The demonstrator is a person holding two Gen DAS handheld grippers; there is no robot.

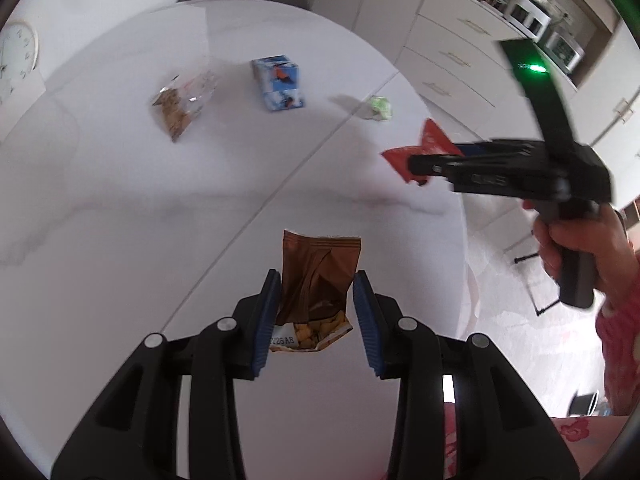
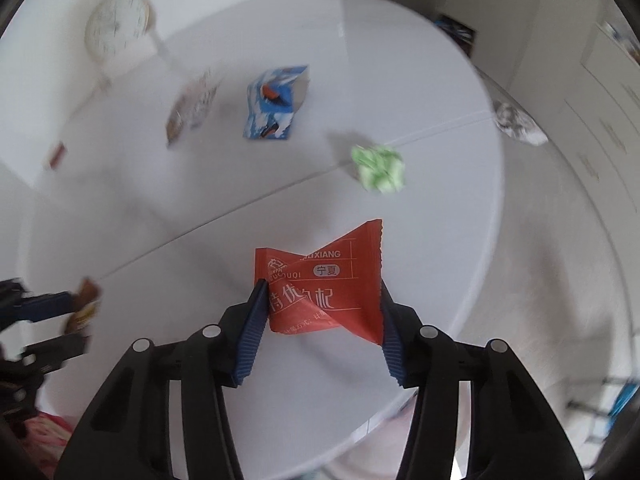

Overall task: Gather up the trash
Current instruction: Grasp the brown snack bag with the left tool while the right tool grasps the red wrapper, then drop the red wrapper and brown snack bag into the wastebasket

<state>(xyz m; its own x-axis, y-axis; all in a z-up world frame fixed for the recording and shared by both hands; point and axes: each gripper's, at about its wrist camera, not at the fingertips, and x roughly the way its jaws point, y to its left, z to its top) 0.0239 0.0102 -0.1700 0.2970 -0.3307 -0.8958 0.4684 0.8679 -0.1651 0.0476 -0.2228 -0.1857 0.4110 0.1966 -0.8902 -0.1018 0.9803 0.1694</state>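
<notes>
Now — red wrapper point(image 2: 324, 292) between pads point(image 2: 253, 330)

One brown snack packet point(image 1: 320, 276), one red sachet point(image 2: 324, 284), one blue carton point(image 1: 279, 82), one clear snack bag point(image 1: 180, 106), one green paper wad point(image 2: 378, 168), two grippers.

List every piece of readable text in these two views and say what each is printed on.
"LIXIANG", its first letters hidden in a fold: red packet.
"宁夏" in an oval badge: same packet.
"特优枸杞", large and partly creased: same packet.
"UQI" under its logo; the small line below is unreadable.
"22GA8", uncertain: white strip on the brown snack bag.
Blue carton: print too blurred.
Clear snack bag: unreadable.
Wall clock: numerals too blurred.
</notes>
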